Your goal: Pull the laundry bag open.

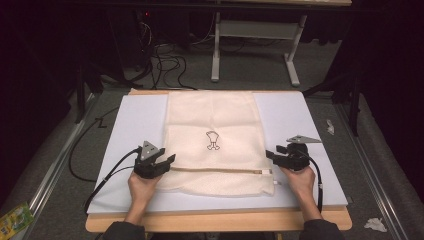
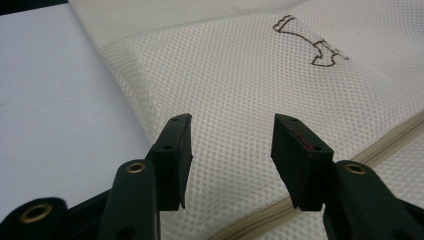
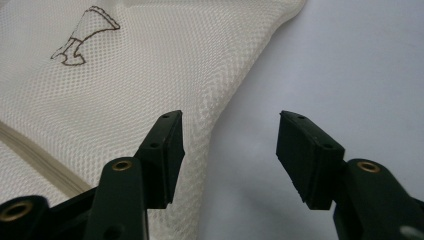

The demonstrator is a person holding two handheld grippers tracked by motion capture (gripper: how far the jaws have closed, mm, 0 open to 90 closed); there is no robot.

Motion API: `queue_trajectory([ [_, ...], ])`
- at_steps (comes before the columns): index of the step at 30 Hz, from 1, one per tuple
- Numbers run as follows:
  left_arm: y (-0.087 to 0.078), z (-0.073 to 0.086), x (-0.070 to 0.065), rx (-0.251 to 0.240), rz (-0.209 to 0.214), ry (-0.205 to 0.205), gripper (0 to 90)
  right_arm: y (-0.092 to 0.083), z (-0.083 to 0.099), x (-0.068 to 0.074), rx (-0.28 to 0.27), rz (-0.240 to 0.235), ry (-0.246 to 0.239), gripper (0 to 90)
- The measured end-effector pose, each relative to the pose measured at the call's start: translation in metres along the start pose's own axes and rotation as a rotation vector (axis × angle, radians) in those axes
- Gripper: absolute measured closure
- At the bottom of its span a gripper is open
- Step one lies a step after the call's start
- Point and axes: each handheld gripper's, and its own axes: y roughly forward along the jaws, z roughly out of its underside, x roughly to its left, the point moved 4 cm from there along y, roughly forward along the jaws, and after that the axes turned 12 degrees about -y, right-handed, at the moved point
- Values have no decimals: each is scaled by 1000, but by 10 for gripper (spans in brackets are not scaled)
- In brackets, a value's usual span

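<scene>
At the bottom of the high view we hold the left gripper (image 1: 167, 161) at the lower left and the right gripper (image 1: 271, 155) at the lower right, both with jaws spread and holding nothing, one at each side edge of the mesh laundry bag (image 1: 212, 140) that lies flat in the middle of the frame. In the left gripper view our jaws hang over the mesh just above the zipper (image 2: 385, 145), which runs off toward the lower right; in the right gripper view one jaw stands over the bag's edge and the other over the bare white board (image 3: 350, 65). To do this well, we judge we should lower both grippers evenly, take the side edges at matching points near the zipper line, and close on both layers of mesh so nothing slips or bunches. The small printed figure (image 1: 212, 140) sits mid-bag. The board rests on a wooden table (image 1: 220, 220); beyond it, in the upper part of the frame, lie grey carpet, loose cables (image 1: 167, 65) and a white desk frame (image 1: 255, 45) against a dark room
</scene>
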Motion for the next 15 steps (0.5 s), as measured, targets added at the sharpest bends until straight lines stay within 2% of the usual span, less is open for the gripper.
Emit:
queue_trajectory([
  [6,5,7,-12,-5,28,-9,482,7,8,2,36,-52,40,424],
  [11,14,12,-18,-4,61,-25,476,11,9,6,43,-70,39,410],
  [14,19,12,-22,26,38,20,472,13,7,14,56,-78,15,405],
  [15,19,12,-25,24,43,29,472,15,6,17,62,-82,8,400],
])
